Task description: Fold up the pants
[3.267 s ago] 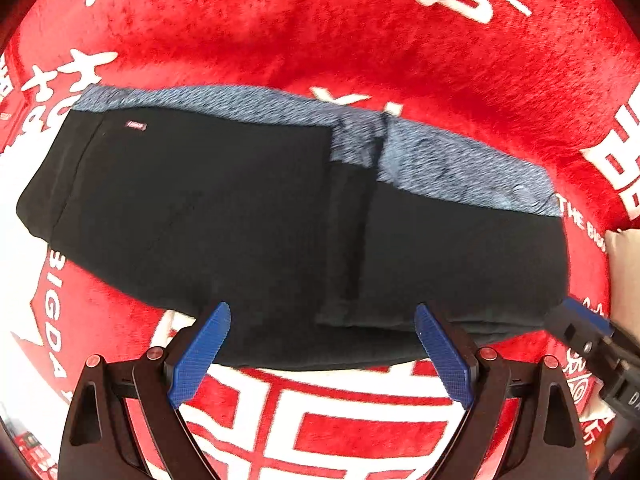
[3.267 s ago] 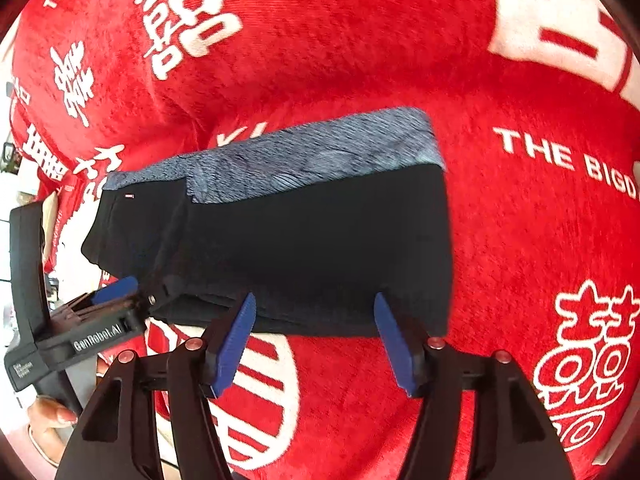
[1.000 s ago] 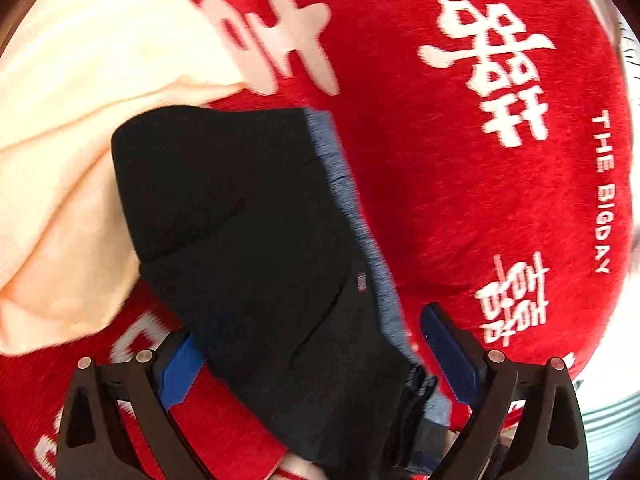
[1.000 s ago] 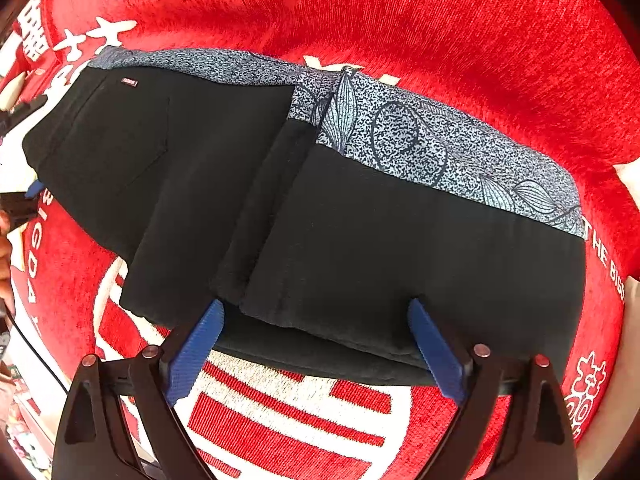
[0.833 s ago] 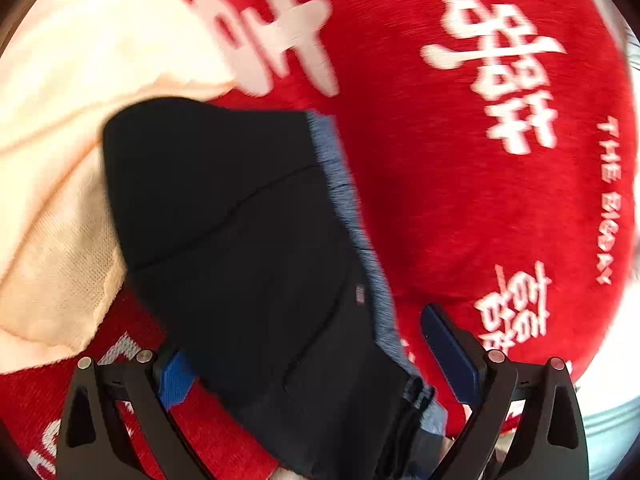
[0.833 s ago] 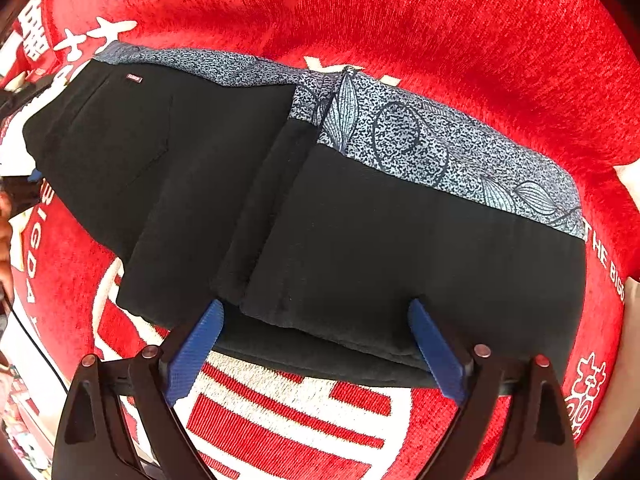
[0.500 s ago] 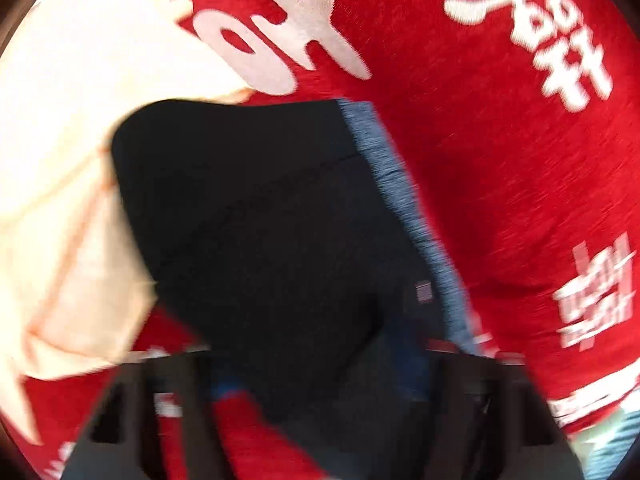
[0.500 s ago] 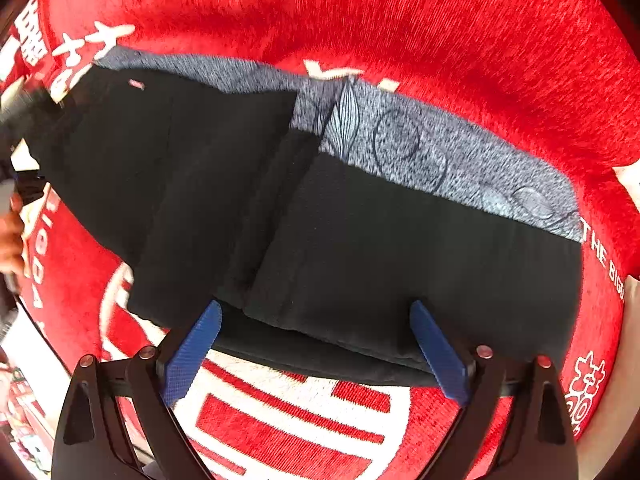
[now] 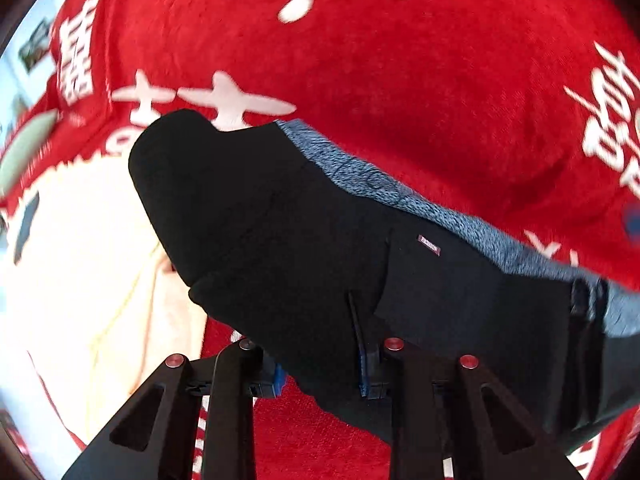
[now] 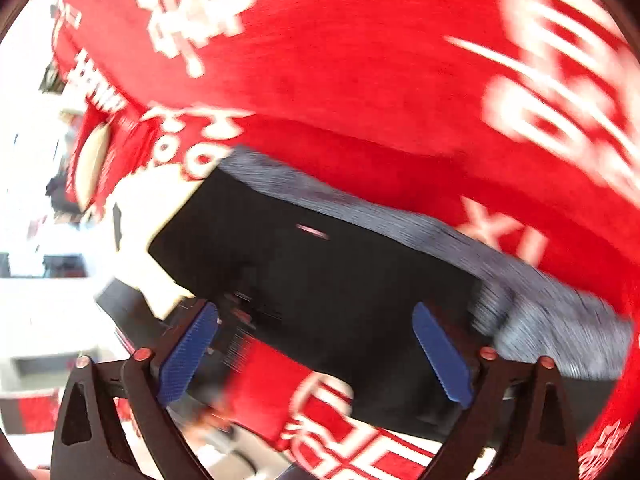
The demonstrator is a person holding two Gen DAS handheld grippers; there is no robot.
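My left tongs [image 9: 320, 368] have just been closing, and they now pinch the near edge of the black pants [image 9: 320, 248]: dark cloth bunches between the blue pads, which a moment ago stood wide on either side of it. That view has also swung round, so the grey patterned waistband [image 9: 400, 192] now runs slanting down to the right and the little red label [image 9: 429, 245] sits near the middle. My right tongs [image 10: 316, 354] are spread wide with nothing between the pads; they hang over the near edge of the pants, the left pad beside what looks like the other tool. Their jaws have opened a touch further, and the view has slid away from the middle of the pants toward the label end.

I judge this as the start of the next fold: one end is gripped and ready to be carried over, while the right hand is free to pin or guide.

The pants lie folded on the red blanket [image 9: 400, 80] with white lettering, one end resting over a cream cloth [image 9: 80, 260].

Much is unclear. The right view is badly smeared, so I cannot tell whether the pads touch the cloth. In the left view the far right end of the pants is cut off, and the pads themselves are mostly buried in cloth.
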